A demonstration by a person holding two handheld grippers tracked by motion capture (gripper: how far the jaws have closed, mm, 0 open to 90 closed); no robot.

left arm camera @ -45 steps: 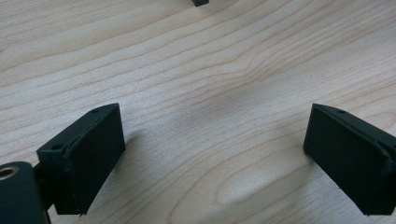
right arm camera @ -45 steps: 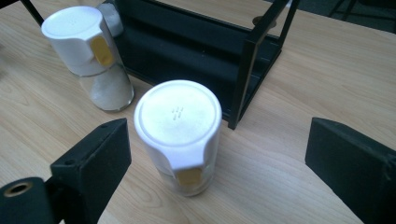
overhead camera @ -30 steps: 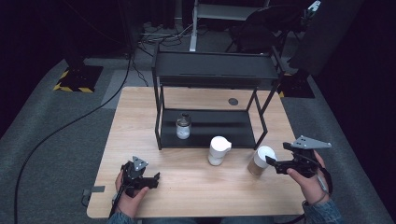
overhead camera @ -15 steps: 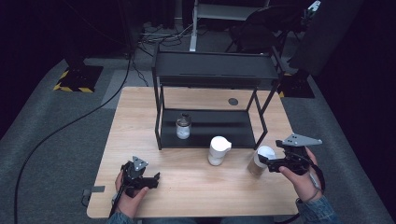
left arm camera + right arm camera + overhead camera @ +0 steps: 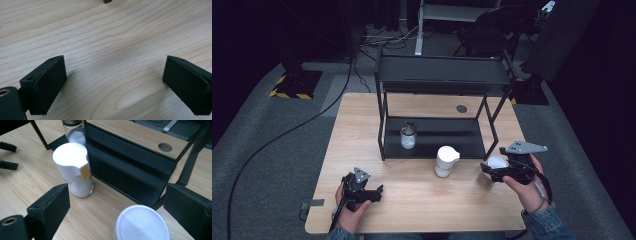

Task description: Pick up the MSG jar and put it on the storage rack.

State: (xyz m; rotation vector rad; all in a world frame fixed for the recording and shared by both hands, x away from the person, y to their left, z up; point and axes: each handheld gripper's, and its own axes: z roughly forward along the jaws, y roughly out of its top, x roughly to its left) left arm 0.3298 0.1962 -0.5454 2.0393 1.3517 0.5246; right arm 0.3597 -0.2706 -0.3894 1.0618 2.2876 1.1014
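Over on the right side of the surface [image 5: 412, 200], the right claw [image 5: 117, 202] is spread wide open and hovering right at a small jar with a flat white lid [image 5: 141, 223], which sits near the front right leg of the black shelf rack [image 5: 442, 75]. The jar sits between the jaws but nothing is pinching it yet, as far as I can tell.

My guess on handling: it looks like a little brownish spice-type jar, light, rigid, probably smooth-sided so a bit slippery. The lid is wider than the body, so I'd grab the body just under the lid, squeezing evenly so it doesn't pop out or tip.

Stuff around it: a taller white shaker with a pour spout [image 5: 75, 170] stands just to the left, close enough to get bumped if the claw swings that way. A glass jar with white powder [image 5: 408, 136] sits on the rack's lower shelf, well back. The rack leg right behind the jar is the main thing in the way.

The left claw [image 5: 115, 75] is also wide open, holding nothing, parked low over bare wood near the front left.
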